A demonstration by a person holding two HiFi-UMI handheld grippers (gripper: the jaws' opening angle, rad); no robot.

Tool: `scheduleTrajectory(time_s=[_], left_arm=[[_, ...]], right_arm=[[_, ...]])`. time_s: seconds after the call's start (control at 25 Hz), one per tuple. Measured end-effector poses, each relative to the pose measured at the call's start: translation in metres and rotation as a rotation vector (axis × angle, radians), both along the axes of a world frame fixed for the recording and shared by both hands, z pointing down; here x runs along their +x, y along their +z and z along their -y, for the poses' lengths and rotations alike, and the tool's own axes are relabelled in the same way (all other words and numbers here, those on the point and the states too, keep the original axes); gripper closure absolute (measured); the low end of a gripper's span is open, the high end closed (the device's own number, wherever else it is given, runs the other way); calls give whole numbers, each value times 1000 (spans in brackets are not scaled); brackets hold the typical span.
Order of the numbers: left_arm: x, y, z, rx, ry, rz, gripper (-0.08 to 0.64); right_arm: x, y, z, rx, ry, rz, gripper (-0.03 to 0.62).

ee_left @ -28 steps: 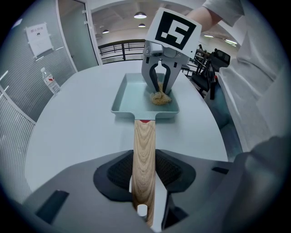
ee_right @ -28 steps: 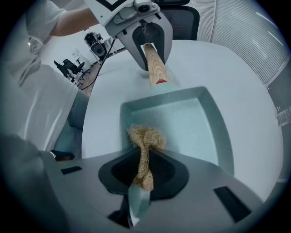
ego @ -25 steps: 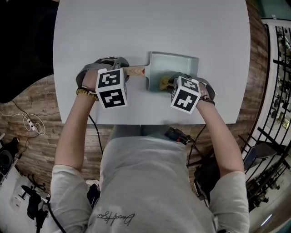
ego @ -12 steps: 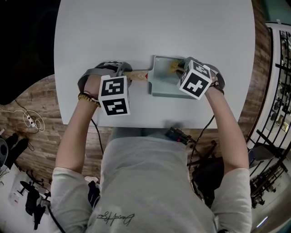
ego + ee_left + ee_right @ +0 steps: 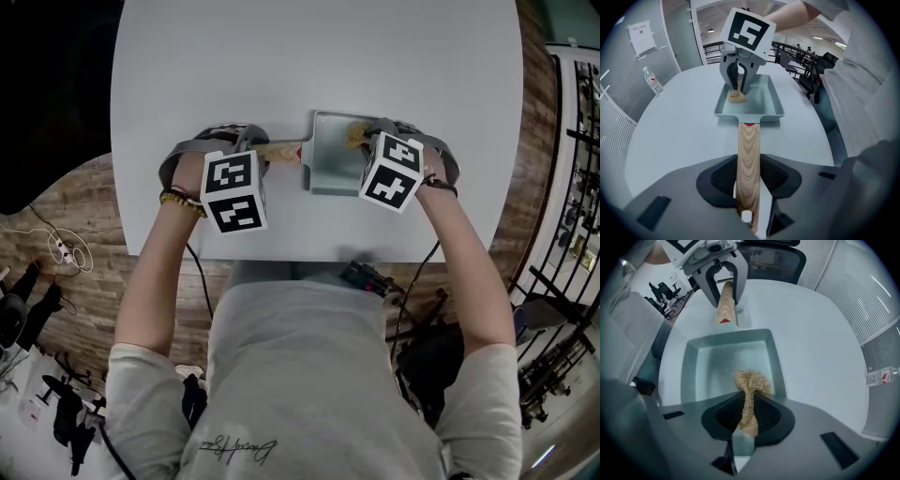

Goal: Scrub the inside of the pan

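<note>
A pale teal rectangular pan [image 5: 330,173] lies on the grey table, its wooden handle [image 5: 281,148] pointing left. My left gripper [image 5: 261,150] is shut on that handle [image 5: 748,154], whose end sits between the jaws [image 5: 749,187]. My right gripper [image 5: 364,142] is shut on a tan fibrous scrubber [image 5: 356,136]. In the right gripper view the scrubber [image 5: 751,383] sticks out of the jaws [image 5: 749,418] and rests on the pan floor [image 5: 724,362] near one side wall. The left gripper view shows the scrubber [image 5: 736,96] at the pan's far left corner.
The round-cornered table [image 5: 281,56] has its near edge just in front of both hands. A small bottle [image 5: 655,84] stands far off on the table's edge. Office chairs and railings stand beyond the table, over a wooden floor [image 5: 66,216].
My right gripper has carried the scrubber from the pan's near-left part to its far edge, then a little to the left. The left gripper and the pan handle have stayed put.
</note>
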State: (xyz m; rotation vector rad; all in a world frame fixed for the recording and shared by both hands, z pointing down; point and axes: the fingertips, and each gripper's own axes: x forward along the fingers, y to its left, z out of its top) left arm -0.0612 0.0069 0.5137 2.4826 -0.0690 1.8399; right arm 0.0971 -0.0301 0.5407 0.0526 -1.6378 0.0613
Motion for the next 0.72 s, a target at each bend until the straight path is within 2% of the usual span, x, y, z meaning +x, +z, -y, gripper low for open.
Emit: scheduleTrajectory(time_s=[0.56,0.72], left_arm=[[-3,5,13,4,-2,13,410],[-2,5,13,7,-5,14,410]], right_arm=[[7,1,-64,-227,-9,-21,525],[9,1,-73,-255,-9,-28,525]])
